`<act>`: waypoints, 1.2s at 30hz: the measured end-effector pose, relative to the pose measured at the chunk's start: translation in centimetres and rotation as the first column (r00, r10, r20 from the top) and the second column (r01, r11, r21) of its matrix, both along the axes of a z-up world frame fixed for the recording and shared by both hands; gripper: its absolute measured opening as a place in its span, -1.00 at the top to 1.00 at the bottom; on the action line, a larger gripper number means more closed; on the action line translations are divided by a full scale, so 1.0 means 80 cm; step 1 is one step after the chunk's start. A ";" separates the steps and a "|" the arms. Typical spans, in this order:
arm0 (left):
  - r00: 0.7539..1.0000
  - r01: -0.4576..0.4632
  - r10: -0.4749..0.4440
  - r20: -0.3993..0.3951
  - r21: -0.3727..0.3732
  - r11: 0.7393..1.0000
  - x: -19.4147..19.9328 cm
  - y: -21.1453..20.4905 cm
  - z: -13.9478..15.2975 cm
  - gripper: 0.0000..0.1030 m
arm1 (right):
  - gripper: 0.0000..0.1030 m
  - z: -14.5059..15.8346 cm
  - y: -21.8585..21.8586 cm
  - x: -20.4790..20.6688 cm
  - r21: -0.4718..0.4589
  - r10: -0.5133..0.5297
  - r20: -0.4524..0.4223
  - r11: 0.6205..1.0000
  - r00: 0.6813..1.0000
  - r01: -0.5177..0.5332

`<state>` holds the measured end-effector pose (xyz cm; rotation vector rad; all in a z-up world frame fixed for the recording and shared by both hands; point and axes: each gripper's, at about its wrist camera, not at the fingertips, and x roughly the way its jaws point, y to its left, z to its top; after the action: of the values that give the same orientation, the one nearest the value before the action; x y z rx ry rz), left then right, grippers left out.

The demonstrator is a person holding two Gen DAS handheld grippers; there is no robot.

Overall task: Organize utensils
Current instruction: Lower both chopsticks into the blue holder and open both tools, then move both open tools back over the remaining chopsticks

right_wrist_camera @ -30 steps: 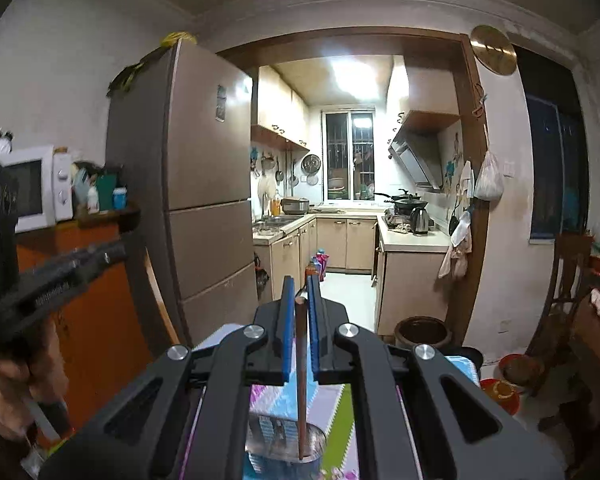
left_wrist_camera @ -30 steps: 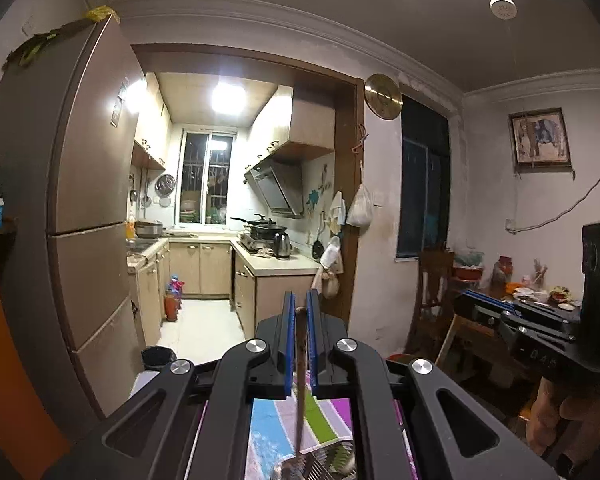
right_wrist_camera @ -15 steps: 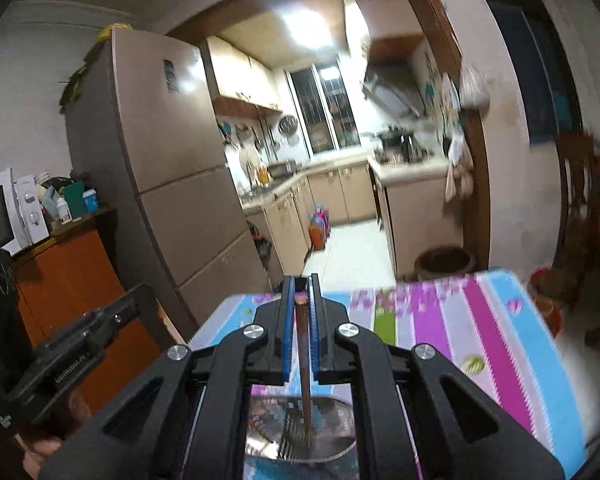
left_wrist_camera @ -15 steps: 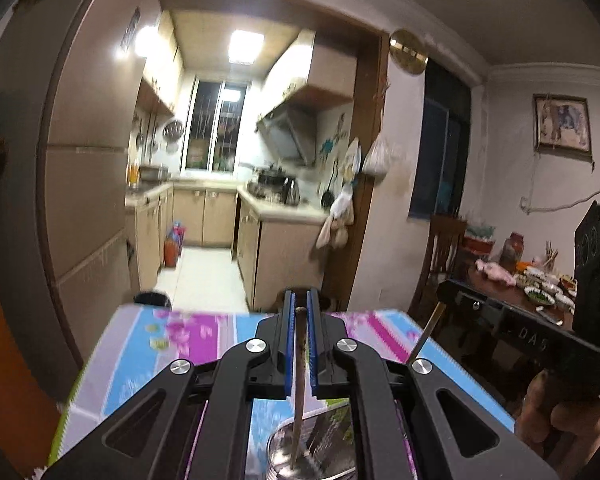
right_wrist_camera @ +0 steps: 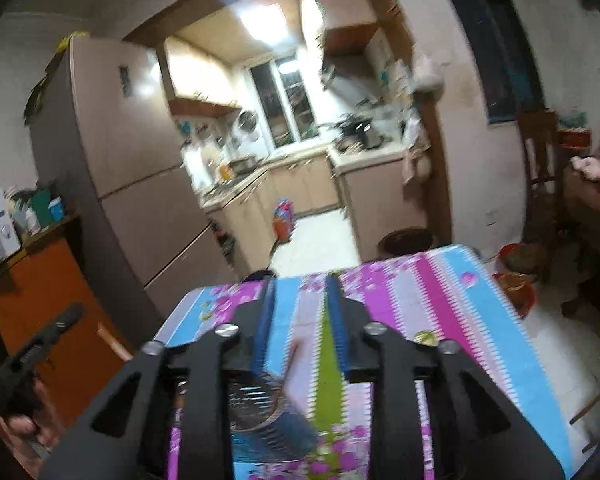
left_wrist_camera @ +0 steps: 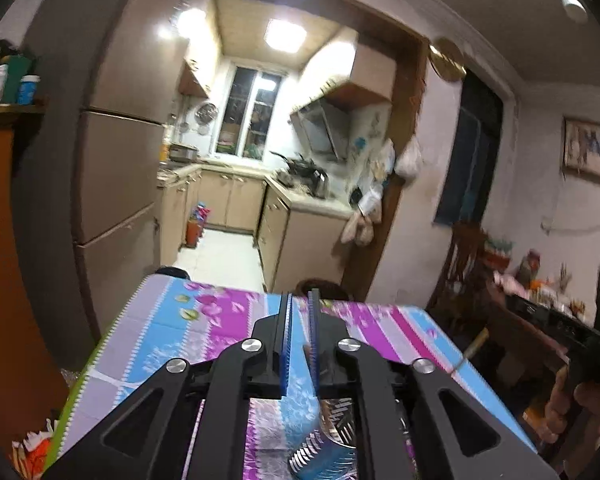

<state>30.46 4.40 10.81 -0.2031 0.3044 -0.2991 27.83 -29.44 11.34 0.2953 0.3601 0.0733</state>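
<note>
Barely parted at the left gripper (left_wrist_camera: pixel 300 344): blue ribbed pads with a slim gap, having just been opening. Inside that gap, hard against the pad at 3 o'clock, only a smeared brownish streak, likely the top of a thin wooden chopstick (left_wrist_camera: pixel 309 354); too blurred to say whether touching or clamped. Straight below, at 6 o'clock, a shiny slotted metal utensil holder (left_wrist_camera: pixel 336 428), mostly hidden behind the black gripper arms and cut off by the bottom edge.

Wider apart at the right gripper (right_wrist_camera: pixel 300 320), likewise just been opening, pressing on nothing. Between its pads, a second wooden chopstick (right_wrist_camera: pixel 290 364) leaning loose toward 1 o'clock, lower end lost inside the same holder, rim and slots streaked by motion.

Under the holder, a table with a pink, blue and purple striped floral cloth (left_wrist_camera: pixel 180 340), near edge out of frame. At 3 o'clock in the left wrist view, the right hand (left_wrist_camera: pixel 572 404) gripping its tool, partly cropped by the dark border. At 8 o'clock in the right wrist view, the left hand (right_wrist_camera: pixel 24 424), mostly cut off.

Farther out at 12 o'clock, a lit beige kitchen (left_wrist_camera: pixel 240 200) through a doorway, details soft with blur.
</note>
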 end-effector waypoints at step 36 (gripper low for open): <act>0.977 -0.002 0.089 -0.195 0.407 0.913 -0.456 0.068 -0.236 0.50 | -0.29 -0.236 0.028 -0.449 -0.344 -0.079 -0.217 0.939 0.973 -0.001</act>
<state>-5.99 9.85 -8.07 0.1706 0.5637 -0.1613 -8.08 -27.24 -7.52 -0.0369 0.5869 -0.0640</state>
